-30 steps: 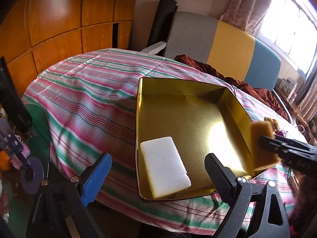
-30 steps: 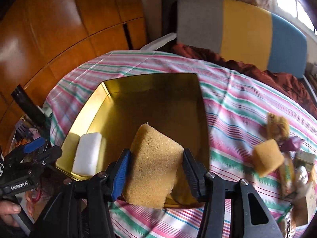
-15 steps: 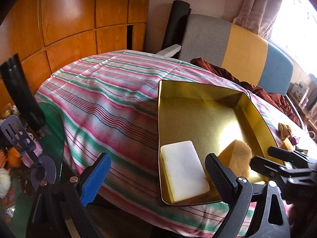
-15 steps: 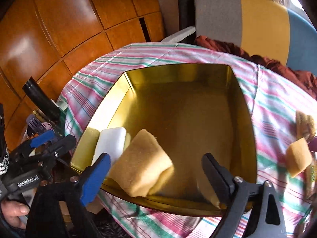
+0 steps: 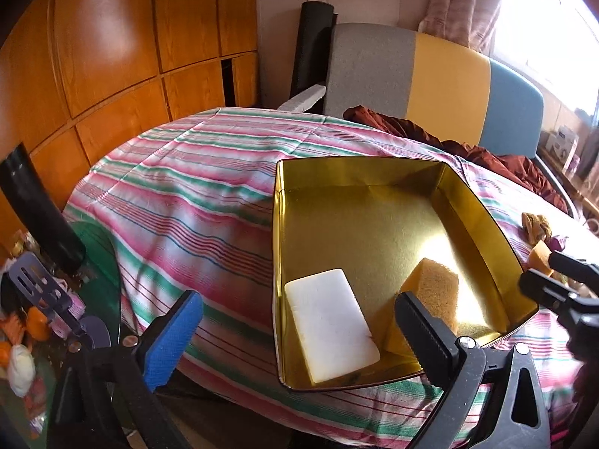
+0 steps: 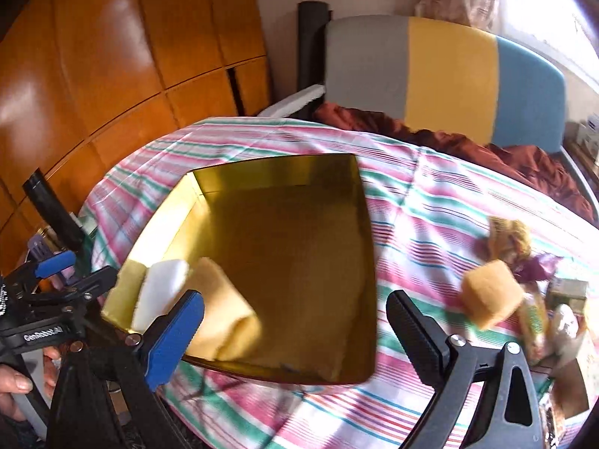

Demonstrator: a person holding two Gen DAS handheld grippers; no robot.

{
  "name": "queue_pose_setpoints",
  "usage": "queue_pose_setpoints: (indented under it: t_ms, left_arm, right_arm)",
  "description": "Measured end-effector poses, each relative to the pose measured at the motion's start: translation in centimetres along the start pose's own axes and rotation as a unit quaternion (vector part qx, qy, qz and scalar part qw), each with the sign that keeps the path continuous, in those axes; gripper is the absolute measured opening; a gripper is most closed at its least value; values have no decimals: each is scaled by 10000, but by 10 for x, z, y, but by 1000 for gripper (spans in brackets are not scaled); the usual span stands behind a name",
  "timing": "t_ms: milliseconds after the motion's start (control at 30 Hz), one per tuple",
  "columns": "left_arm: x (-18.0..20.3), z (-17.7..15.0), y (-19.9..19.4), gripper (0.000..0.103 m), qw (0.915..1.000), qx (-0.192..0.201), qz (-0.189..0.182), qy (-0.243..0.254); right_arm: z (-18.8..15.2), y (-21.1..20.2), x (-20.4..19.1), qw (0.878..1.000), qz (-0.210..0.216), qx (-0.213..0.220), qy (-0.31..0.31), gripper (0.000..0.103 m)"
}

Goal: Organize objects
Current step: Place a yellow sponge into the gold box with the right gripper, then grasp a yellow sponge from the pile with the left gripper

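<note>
Evidently the right gripper [image 6: 295,331], jaws just sprung wide and empty like the left gripper's [image 5: 299,336], has dropped the yellow sponge [image 6: 224,318] into the gold tin [image 6: 284,164] (beside the white block [image 6: 161,292]), so next comes the sponge cube [image 6: 490,295] at three o'clock.

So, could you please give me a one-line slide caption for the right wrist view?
Open right gripper above the gold tin, yellow sponge lying inside beside the white block.
</note>
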State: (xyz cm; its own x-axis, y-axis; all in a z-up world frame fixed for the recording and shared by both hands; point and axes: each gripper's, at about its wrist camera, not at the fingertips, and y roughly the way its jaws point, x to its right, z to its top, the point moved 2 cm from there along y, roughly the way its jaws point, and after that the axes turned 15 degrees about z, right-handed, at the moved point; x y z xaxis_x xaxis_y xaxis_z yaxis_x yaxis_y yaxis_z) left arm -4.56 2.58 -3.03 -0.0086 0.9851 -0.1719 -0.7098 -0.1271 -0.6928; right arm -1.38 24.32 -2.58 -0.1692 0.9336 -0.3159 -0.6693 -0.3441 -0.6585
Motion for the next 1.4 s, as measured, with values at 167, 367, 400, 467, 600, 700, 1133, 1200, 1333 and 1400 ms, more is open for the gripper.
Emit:
queue_pose_setpoints:
  t_ms: [167,367,400,467,600,700,1133,1200,1333,1400]
  left_arm:
    - [12,9,-9,103,9997,168,-114,165]
    - [34,25,-20,103,9963,234,-778,291]
    - [40,29,-22,103,9951,210,-911,318]
    - [52,35,-26,103,9927,201,-1121,405]
    - [88,45,-38,103,9870,253,-1394,764]
    - [122,48,-45,103,9797,147,-1667,1101]
    - [305,26,-59,103,9158,174,-2310,3282]
    - [328,22,-51,103,9086,171,-2145,3580]
    - [358,20,-31,103,9004,-96,-2080,3821]
    - [369,20,-20,102,8975,-191,-2042,3904]
  right_arm:
    - [-2,-27,42,9989,-391,109,255,100]
    - [-3,-77,114,9905,-1182,295,643,100]
    - [-3,-89,128,9876,-1359,342,704,100]
    - [-1,-109,154,9809,-1707,426,824,100]
    - [-5,-145,210,9660,-2158,696,1245,100]
    - [-20,-162,247,9525,-2362,939,1679,100]
    - [-37,-183,277,9394,-1928,1305,2516,100]
    - [-36,-180,277,9411,-1891,1245,2512,100]
    - [-36,-179,277,9424,-1870,1239,2483,100]
    - [-36,-181,278,9424,-1835,1250,2502,100]
